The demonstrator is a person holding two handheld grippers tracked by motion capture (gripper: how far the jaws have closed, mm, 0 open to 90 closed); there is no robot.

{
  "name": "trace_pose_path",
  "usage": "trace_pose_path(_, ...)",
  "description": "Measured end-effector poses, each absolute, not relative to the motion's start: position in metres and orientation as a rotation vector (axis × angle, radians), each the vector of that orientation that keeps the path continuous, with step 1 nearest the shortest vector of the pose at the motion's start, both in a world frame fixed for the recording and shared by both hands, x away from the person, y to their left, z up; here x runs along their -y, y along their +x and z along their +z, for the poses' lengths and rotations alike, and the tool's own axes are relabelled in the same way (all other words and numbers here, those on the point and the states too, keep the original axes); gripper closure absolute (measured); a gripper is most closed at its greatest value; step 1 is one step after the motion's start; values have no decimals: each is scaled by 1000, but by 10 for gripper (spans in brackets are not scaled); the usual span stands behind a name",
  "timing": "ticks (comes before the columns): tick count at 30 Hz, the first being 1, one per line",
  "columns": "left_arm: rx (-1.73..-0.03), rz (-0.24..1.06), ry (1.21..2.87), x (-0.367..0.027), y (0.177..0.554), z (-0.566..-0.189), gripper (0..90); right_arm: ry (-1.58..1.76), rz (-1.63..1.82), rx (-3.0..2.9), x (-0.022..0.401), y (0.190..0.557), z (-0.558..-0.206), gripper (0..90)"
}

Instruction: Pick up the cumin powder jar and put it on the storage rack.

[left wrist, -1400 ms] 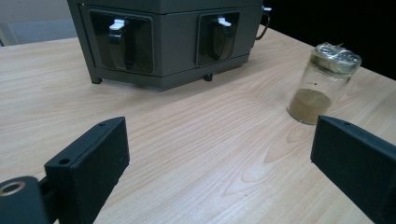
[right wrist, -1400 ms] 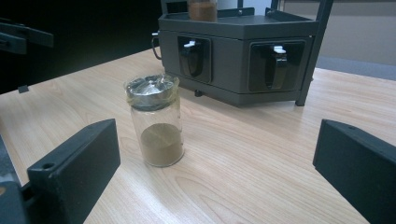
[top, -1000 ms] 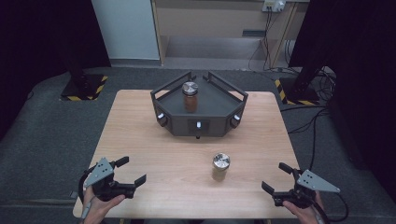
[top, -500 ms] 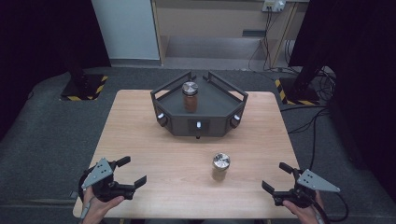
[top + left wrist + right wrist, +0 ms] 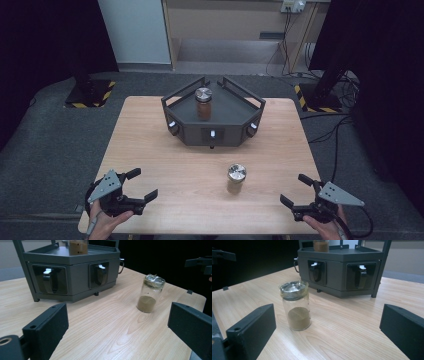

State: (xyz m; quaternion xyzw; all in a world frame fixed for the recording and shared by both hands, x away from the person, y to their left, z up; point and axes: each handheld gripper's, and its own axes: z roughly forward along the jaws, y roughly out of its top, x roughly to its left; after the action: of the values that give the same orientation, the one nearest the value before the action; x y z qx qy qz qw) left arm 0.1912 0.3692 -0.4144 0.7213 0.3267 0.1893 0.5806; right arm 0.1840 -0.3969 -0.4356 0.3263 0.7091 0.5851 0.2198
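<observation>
Both grippers (image 5: 136, 185) (image 5: 295, 190) open, apart from jar (image 5: 236, 178)

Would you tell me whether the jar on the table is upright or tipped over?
Upright. The jar stands on its base on the table, foil-covered lid on top, with brown powder level at the bottom.

1. A light wooden table (image 5: 150, 145) stands on dark grey carpet (image 5: 45, 150).
2. Yellow-and-black hazard tape marks a black stand base (image 5: 90, 94) at far left and another (image 5: 320, 96) at far right.
3. A pale panel (image 5: 135, 30) and a beige wall (image 5: 225, 22) rise beyond.
4. Cables (image 5: 340, 132) trail on the right floor.
</observation>
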Motion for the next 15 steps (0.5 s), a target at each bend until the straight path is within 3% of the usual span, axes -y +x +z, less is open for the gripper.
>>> trace_pose_path(15,-765,455,1709,-366,191,-414,23,853,1664,-1977,408,182,-399,8)
